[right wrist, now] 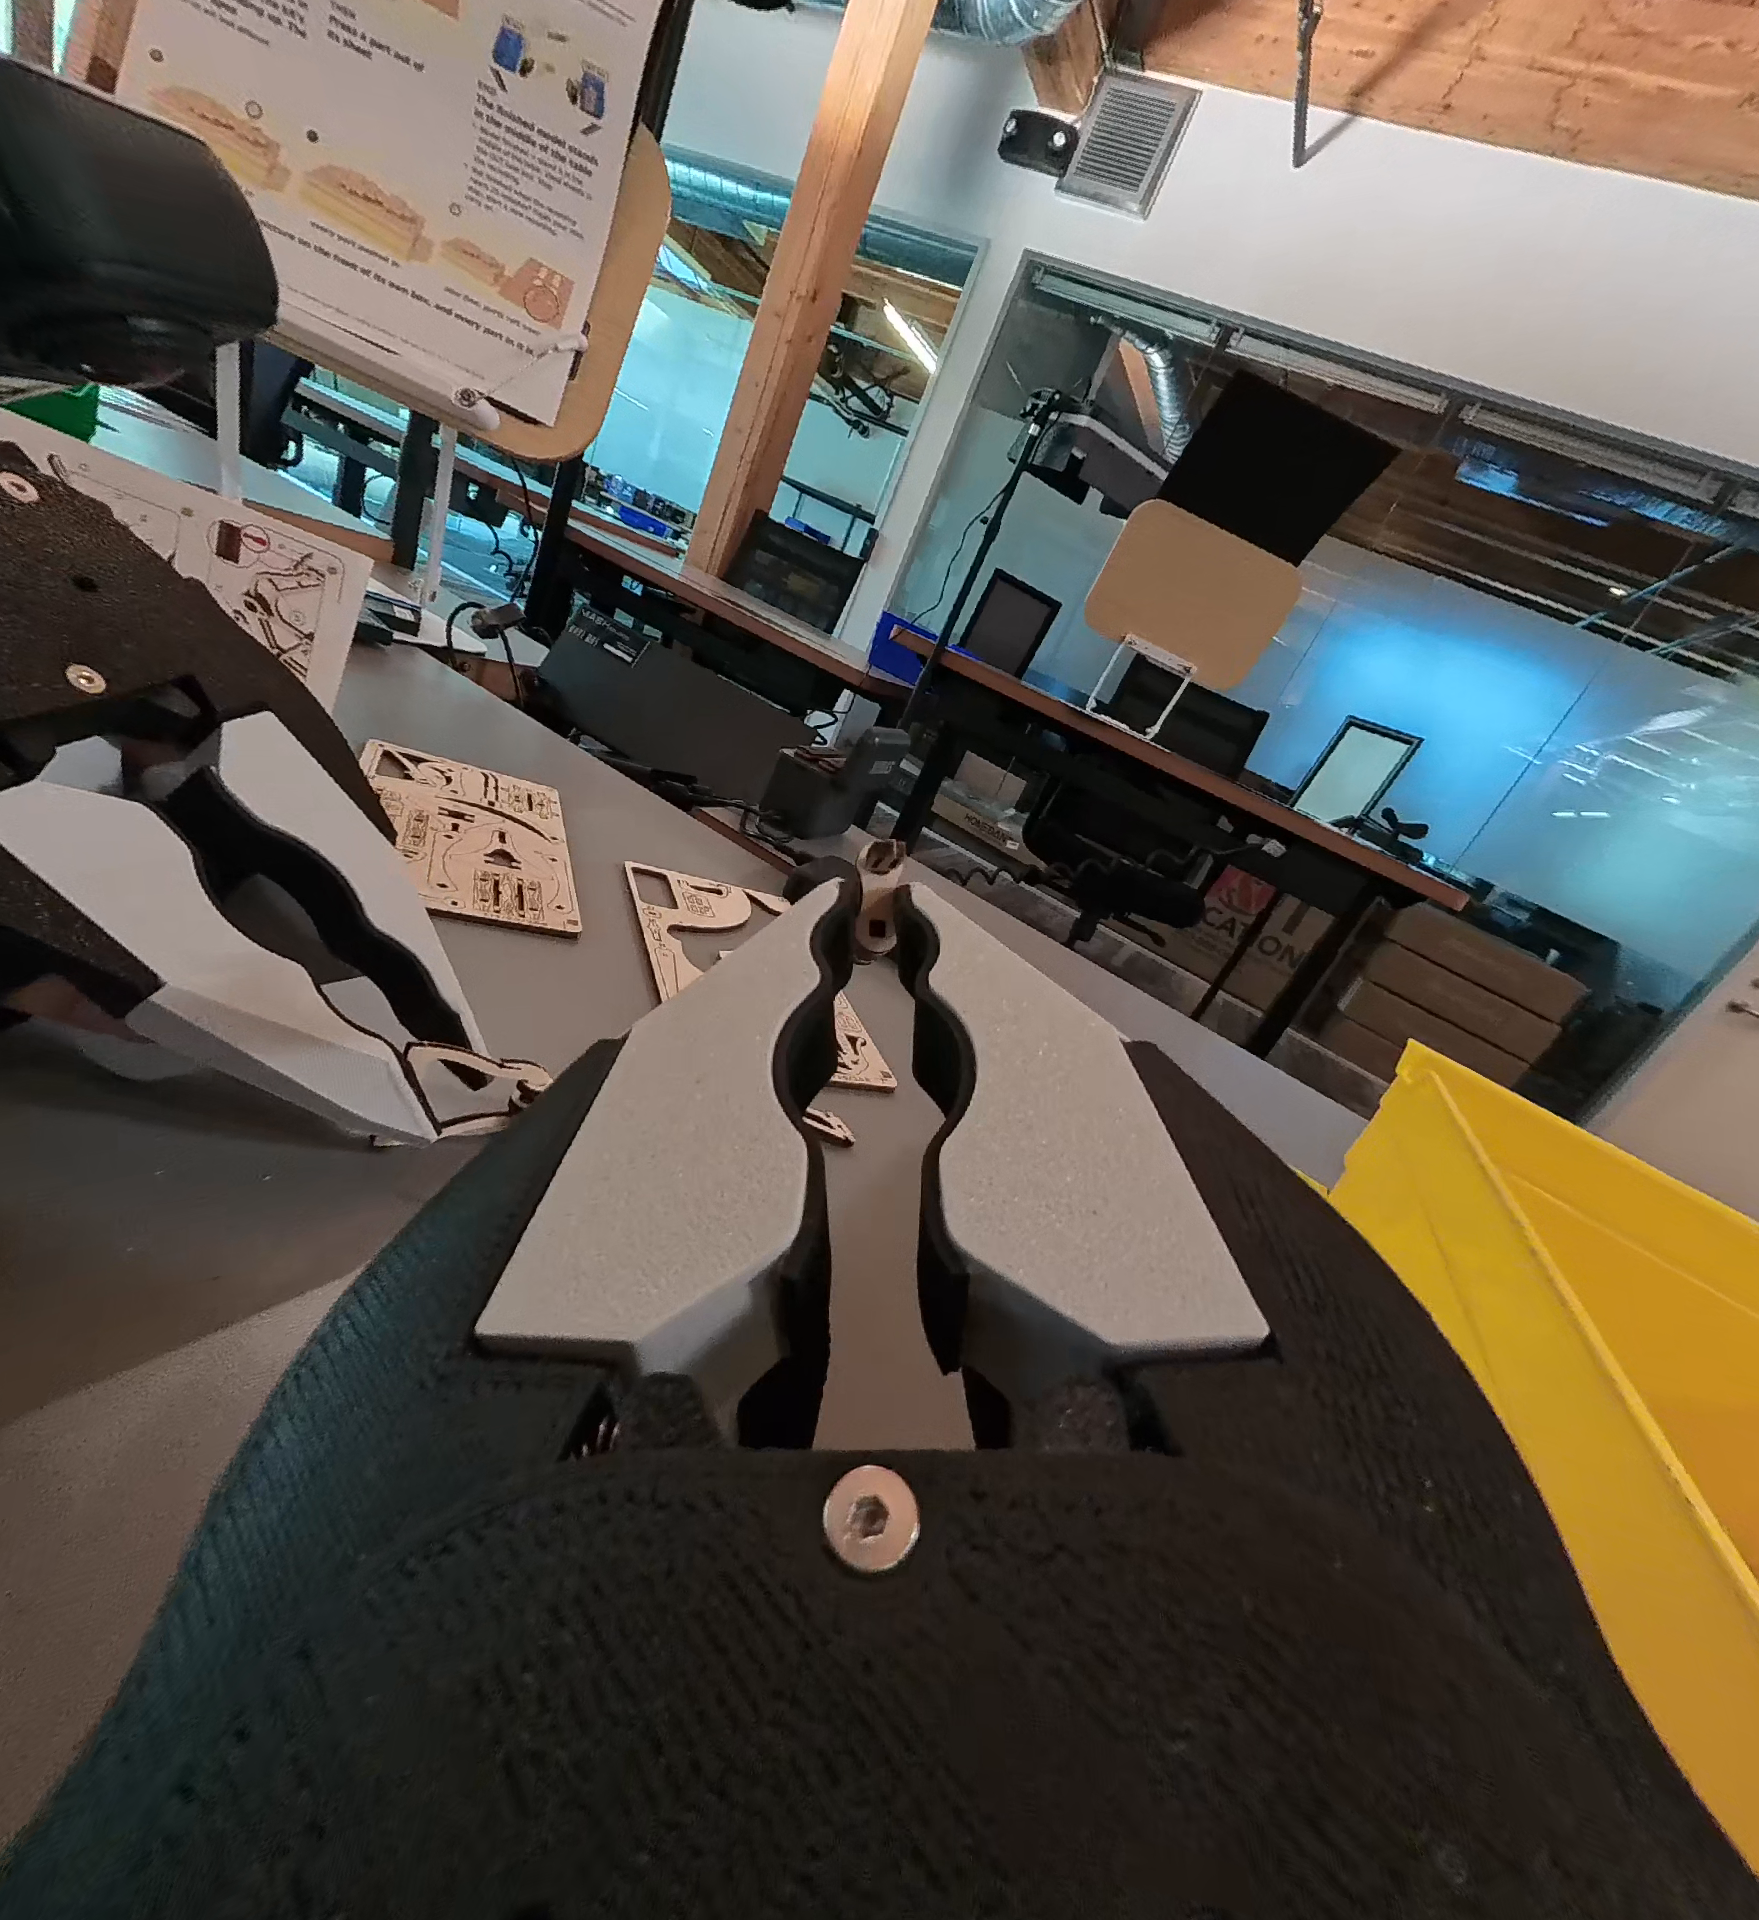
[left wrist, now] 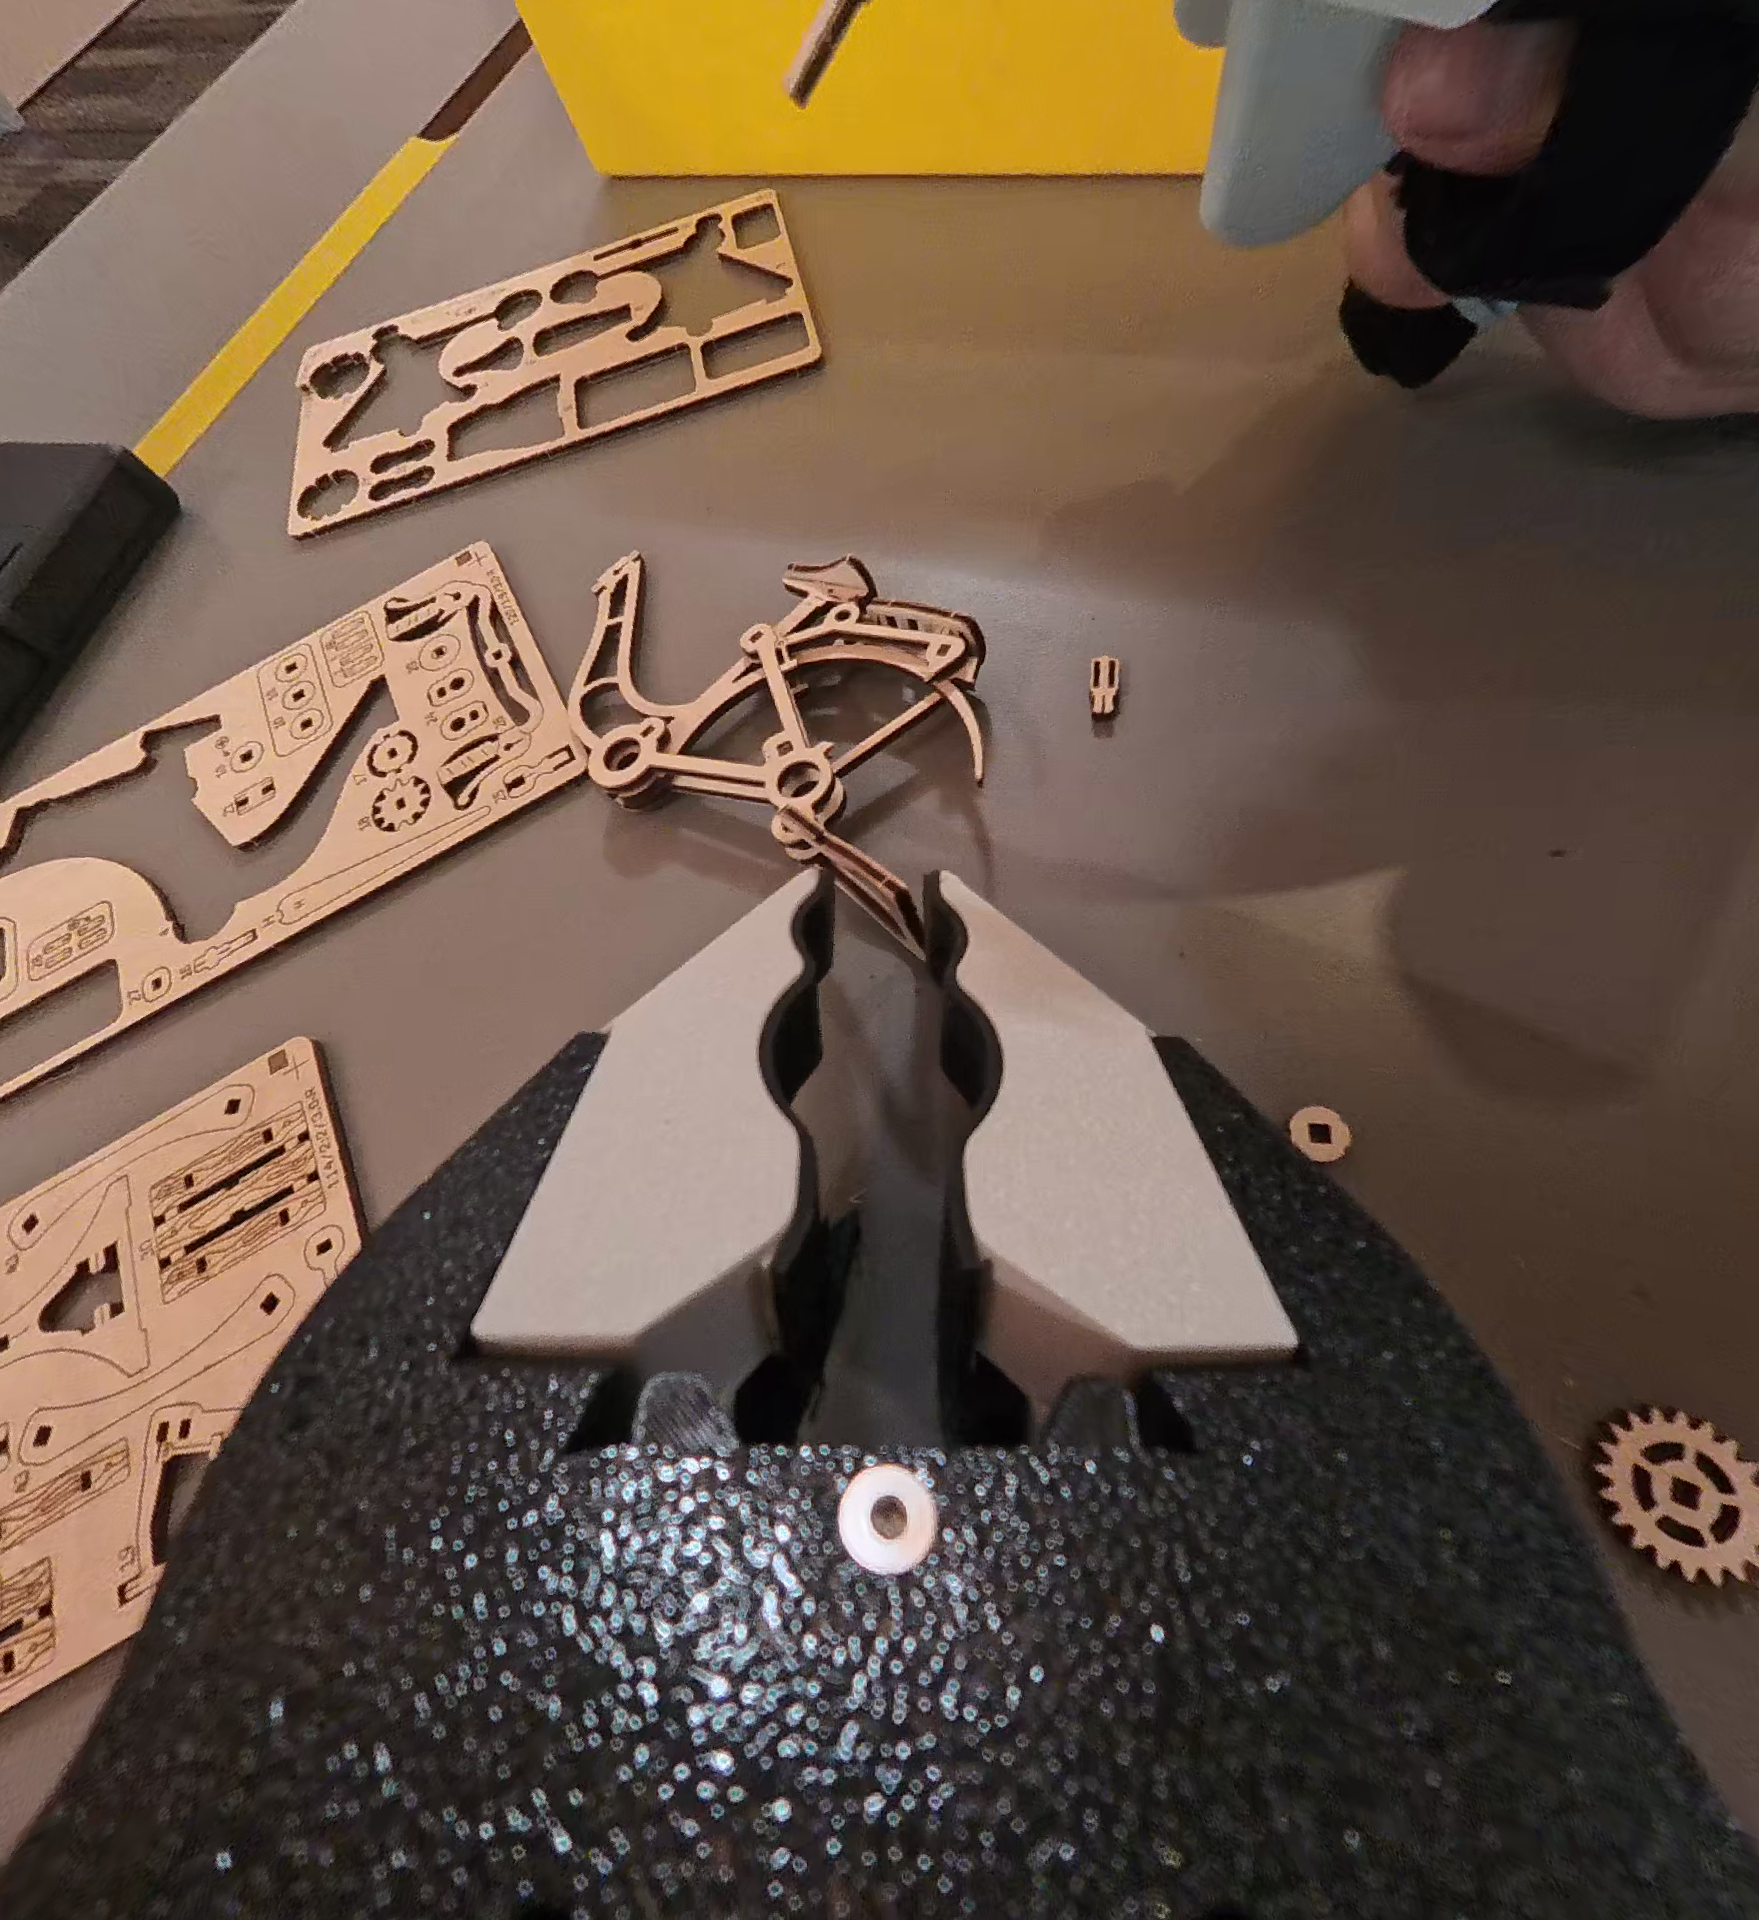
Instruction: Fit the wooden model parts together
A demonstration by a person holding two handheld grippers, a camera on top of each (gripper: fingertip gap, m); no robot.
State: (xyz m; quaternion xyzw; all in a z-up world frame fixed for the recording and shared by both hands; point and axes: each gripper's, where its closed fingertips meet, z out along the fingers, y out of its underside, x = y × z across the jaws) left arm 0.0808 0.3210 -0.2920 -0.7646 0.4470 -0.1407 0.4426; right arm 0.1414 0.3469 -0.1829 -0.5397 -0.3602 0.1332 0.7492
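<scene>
The left gripper (left wrist: 880,904) is low over the grey table (left wrist: 1270,644). Its two grey fingers (left wrist: 698,1039) are almost together, and between the tips they pinch a thin wooden strip (left wrist: 859,868) that sticks out from the half-built wooden model (left wrist: 771,696). The model looks like a bicycle frame and lies flat on the table just in front of the gripper.

To the left of the model lie three flat wooden sheets: one with many empty holes (left wrist: 553,364) farther away, one half-used (left wrist: 231,821) in the middle, and one nearly full (left wrist: 96,1309) closest. A small wooden pin (left wrist: 1104,687) lies to the right of the model. A small ring (left wrist: 1320,1132) and a gear wheel (left wrist: 1683,1494) lie nearer, on the right.

The right gripper (right wrist: 875,914) is lifted above the table and tilted upward. Its fingers are closed on a small wooden peg (right wrist: 877,883), held at the very tips. A yellow box (right wrist: 1581,1403) stands at its right side. The left gripper also shows in this view, at the left.
</scene>
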